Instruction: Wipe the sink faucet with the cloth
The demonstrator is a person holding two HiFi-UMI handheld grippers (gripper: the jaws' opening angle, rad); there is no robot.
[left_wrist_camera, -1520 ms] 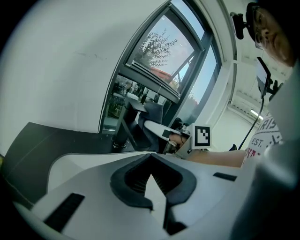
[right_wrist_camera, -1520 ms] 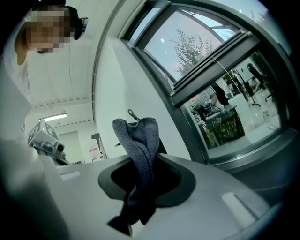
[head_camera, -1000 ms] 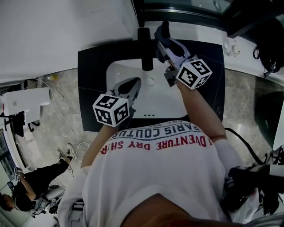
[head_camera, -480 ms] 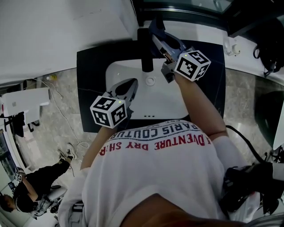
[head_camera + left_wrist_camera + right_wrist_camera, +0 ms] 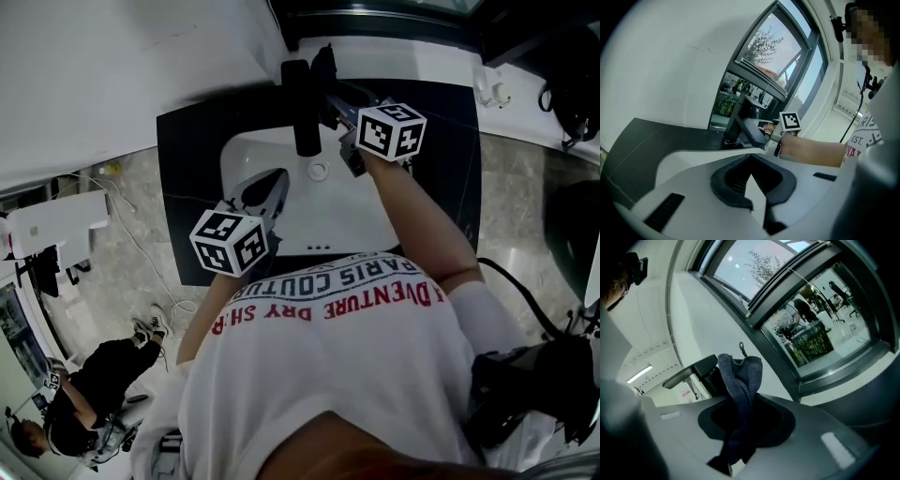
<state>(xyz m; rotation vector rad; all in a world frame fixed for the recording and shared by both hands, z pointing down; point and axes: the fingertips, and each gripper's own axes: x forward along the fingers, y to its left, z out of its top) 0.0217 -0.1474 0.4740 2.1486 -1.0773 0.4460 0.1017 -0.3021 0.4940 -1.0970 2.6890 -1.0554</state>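
Cloth point(image 5: 740, 390) beside faucet point(image 5: 706, 372) — (contact unclear)

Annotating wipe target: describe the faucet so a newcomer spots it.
Find the black countertop with its white basin. The faucet is the flat black bar over the basin's rear edge, left of the cloth in the right gripper.
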